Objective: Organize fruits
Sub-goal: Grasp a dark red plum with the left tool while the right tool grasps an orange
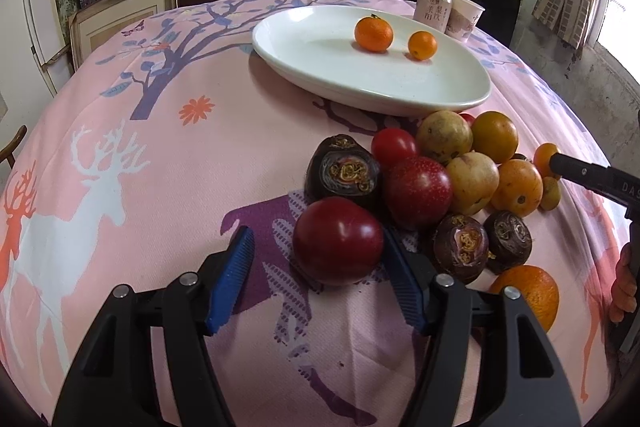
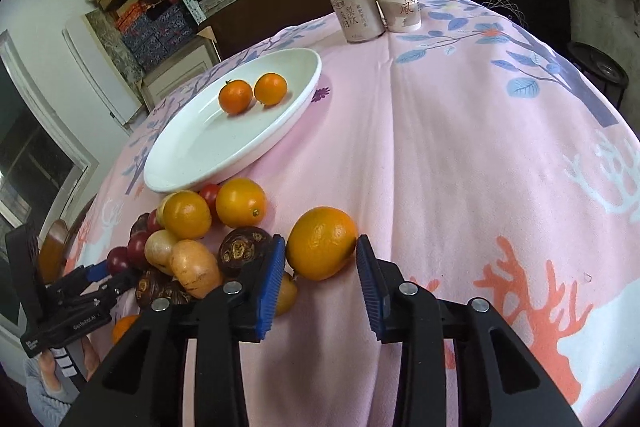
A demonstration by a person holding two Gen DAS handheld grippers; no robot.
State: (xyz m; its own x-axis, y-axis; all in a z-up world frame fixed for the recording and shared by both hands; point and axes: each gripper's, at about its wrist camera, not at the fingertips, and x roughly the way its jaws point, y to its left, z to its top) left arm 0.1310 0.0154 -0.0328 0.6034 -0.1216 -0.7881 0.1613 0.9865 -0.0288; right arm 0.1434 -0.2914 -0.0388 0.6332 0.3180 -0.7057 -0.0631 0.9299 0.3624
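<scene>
Mid-surface, beside the fruit pile point(image 1: 452, 167): left gripper point(image 1: 316, 259) fingers released around a red plum point(image 1: 338, 241), right gripper point(image 2: 320, 259) released around an orange point(image 2: 321, 242). Round fruit may roll off-centre, nudging neighbours, missing the plate point(image 1: 304, 67).

left claw point(image 1: 320, 259) spread wide, right claw point(image 2: 320, 259) likewise

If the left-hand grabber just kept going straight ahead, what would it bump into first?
Most likely the dark red fruit: it already sits between the open left gripper's fingers, closer to the right one. The rest of the fruit pile lies behind it.
</scene>
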